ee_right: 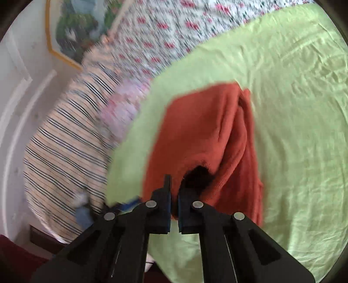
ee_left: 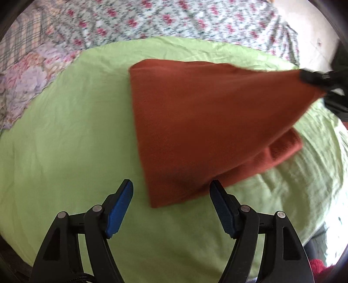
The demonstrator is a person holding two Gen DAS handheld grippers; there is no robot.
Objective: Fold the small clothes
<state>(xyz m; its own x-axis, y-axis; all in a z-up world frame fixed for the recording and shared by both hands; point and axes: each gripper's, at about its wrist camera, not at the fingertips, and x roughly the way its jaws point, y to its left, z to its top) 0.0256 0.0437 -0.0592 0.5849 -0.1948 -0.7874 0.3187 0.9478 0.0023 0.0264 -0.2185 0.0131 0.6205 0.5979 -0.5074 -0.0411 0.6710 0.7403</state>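
A rust-orange garment (ee_left: 206,122) lies partly on the light green sheet (ee_left: 65,141). Its right corner is lifted and stretched taut. My right gripper (ee_left: 304,76) is shut on that corner at the right edge of the left wrist view. In the right wrist view the same gripper (ee_right: 175,189) pinches a fold of the garment (ee_right: 202,130), which hangs down in folds onto the green sheet (ee_right: 293,108). My left gripper (ee_left: 171,184) is open, with its blue pads (ee_left: 119,209) on either side of the garment's near corner and not pressing on it.
A floral bedspread (ee_left: 152,19) lies beyond the green sheet, with plaid fabric (ee_left: 24,37) at the far left. A striped blanket (ee_right: 65,141) and a framed picture (ee_right: 71,28) on the wall show in the right wrist view. Something dark red (ee_left: 317,265) sits at the bed's near right edge.
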